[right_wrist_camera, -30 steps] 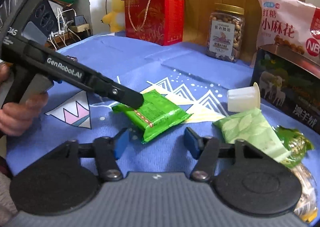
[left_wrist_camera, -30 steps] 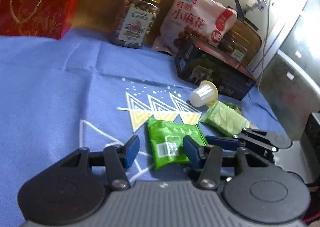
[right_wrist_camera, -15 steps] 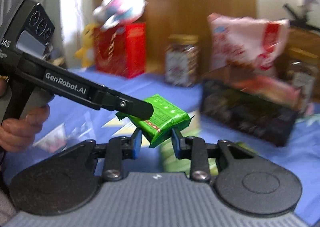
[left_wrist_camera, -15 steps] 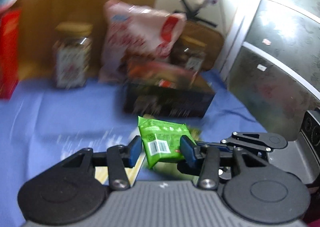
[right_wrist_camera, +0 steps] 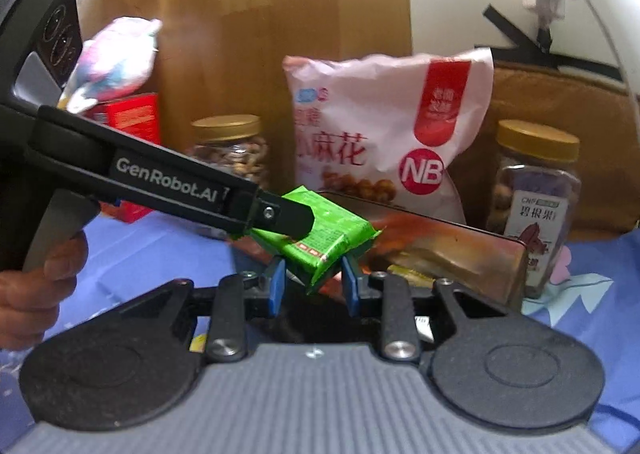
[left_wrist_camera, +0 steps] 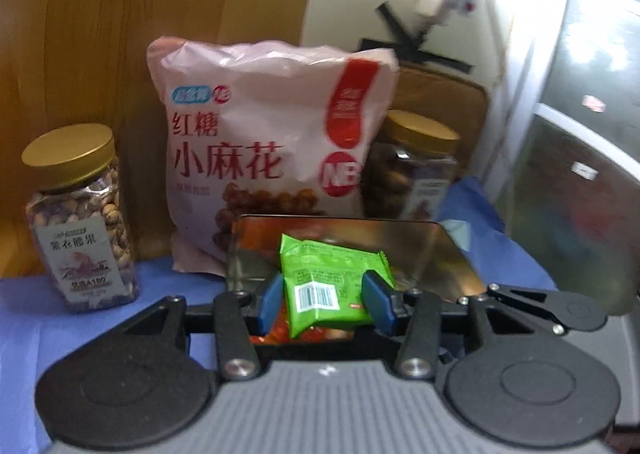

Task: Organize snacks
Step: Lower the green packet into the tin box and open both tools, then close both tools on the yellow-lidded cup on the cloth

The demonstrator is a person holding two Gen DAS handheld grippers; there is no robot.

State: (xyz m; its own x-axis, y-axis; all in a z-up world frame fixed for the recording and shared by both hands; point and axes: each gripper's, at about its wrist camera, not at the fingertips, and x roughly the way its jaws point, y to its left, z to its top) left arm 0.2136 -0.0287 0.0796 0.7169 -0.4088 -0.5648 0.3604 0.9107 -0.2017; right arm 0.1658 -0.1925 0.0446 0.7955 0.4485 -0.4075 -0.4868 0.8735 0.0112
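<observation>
The green snack packet (left_wrist_camera: pixel 328 286), crinkly glossy foil, sits pinched between the left gripper (left_wrist_camera: pixel 326 300)'s blue pads, over the shiny open tin (left_wrist_camera: pixel 432 250) just ahead. From the right wrist, the right gripper (right_wrist_camera: pixel 312 286) clamps the packet's (right_wrist_camera: pixel 320 238) near corner; the left gripper's black finger (right_wrist_camera: pixel 280 214) angles in from the left, gripped by a hand (right_wrist_camera: pixel 36 286).

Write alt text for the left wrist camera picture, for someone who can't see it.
The left gripper clamps a green snack packet above an open metal tin. Behind the tin stand a pink snack bag and two gold-lidded nut jars on a blue cloth.
</observation>
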